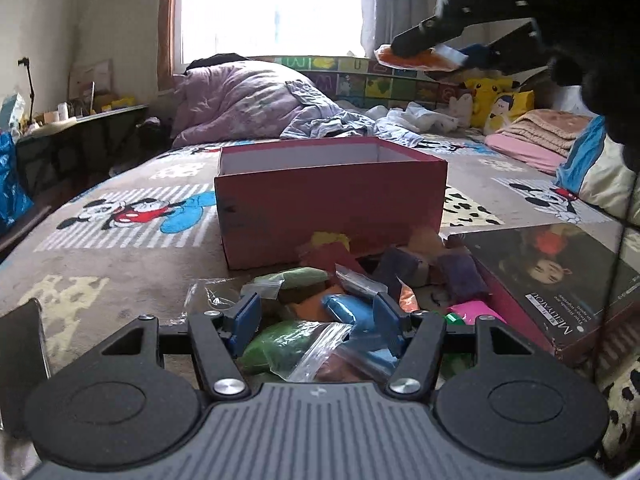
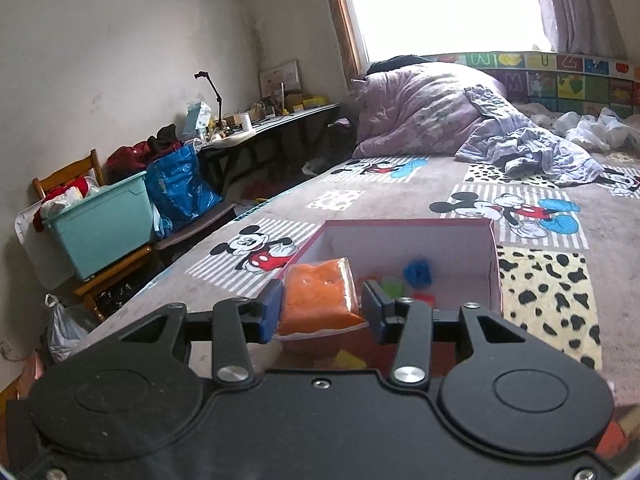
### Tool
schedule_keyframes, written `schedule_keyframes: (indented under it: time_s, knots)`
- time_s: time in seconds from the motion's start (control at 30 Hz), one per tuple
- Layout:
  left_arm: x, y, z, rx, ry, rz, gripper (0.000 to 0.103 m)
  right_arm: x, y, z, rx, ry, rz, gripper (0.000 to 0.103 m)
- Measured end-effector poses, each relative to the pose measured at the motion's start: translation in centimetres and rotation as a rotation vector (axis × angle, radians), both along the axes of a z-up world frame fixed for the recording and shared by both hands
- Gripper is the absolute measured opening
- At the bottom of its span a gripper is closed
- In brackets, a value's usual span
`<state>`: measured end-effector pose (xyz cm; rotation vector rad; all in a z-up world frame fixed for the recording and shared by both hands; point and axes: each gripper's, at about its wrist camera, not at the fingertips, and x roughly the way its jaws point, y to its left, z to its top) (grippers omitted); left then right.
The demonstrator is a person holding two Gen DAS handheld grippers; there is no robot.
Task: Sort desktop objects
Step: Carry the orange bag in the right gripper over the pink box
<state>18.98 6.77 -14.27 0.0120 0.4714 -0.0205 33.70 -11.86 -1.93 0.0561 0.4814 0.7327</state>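
Note:
A red open box [image 1: 332, 200] stands on the bed; the right wrist view looks down into it [image 2: 496, 264] and shows several small coloured items on its floor. My right gripper [image 2: 322, 306] is shut on an orange clay bag [image 2: 320, 296] and holds it above the box's near edge. It shows in the left wrist view high at the upper right [image 1: 432, 48] with the orange bag [image 1: 416, 60]. My left gripper [image 1: 318, 316] is open low over a pile of bagged clay, around a blue bag [image 1: 344, 310] and a green bag [image 1: 280, 344].
The box lid with a printed picture [image 1: 560, 280] lies right of the pile. The bed sheet [image 2: 380, 200] has cartoon mouse prints. A purple quilt [image 1: 240, 96], clothes and plush toys lie farther back. A teal bin [image 2: 100, 228], blue bag and cluttered desk stand left of the bed.

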Motion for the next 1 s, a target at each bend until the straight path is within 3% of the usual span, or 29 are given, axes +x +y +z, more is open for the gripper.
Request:
schedule_keyframes:
  time_s: [0.7,1.0]
  knots:
    - [1.8,2.3,-0.8,-0.065,0.028,0.03,0.061,7.9,3.9,-0.6,-0.224,0.037,0.018,0.043]
    - [2.3,2.1,-1.3,-0.069,0.047,0.014,0.061,13.1,4.3,-2.0,-0.254,0.142,-0.012,0.043]
